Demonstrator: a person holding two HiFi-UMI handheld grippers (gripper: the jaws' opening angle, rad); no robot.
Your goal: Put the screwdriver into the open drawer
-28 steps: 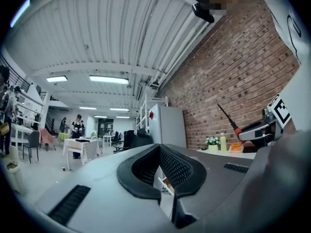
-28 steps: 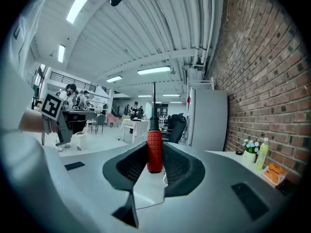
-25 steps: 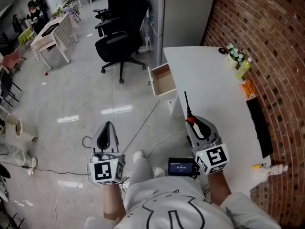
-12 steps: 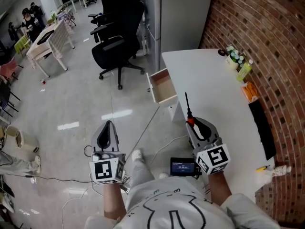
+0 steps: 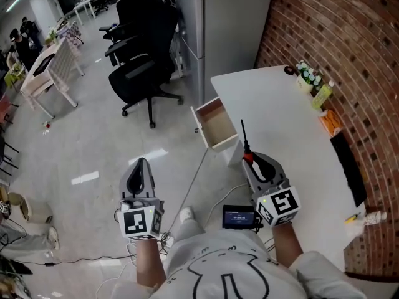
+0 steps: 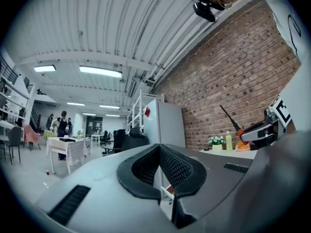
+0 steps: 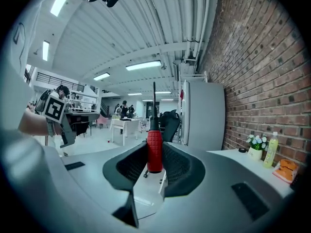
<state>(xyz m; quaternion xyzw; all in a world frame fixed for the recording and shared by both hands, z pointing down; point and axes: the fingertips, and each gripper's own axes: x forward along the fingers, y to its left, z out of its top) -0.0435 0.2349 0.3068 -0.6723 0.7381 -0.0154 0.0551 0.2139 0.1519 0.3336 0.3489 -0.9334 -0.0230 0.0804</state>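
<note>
Right hand-held gripper [image 5: 252,162], in the head view, sits at the left edge of the white worktop [image 5: 280,117] with its jaws closed on the red handle of the screwdriver [image 5: 245,143]. The dark shaft points away from the person toward the open drawer [image 5: 216,124], and its tip stops short of the drawer. The drawer stands pulled out from the worktop's left side, with its wooden interior visible. The left hand-held gripper [image 5: 141,167] hangs over the floor [image 5: 81,142], well apart from the drawer, pointing toward a black office chair [image 5: 140,73]. Bottles [image 5: 312,80] stand at the worktop's far edge against the brick wall [image 5: 336,36]. In the left gripper view, the left hand-held gripper's jaws are drawn together to a narrow slit and nothing is between the pads. The right hand-held gripper appears at the right of that view, with the screwdriver's shaft slanting up out of it. In the right gripper view, the black pads press both sides of the red knurled handle, which stands upright between them, and the shaft rises straight above. The worktop runs along the right beneath the brick wall.
</note>
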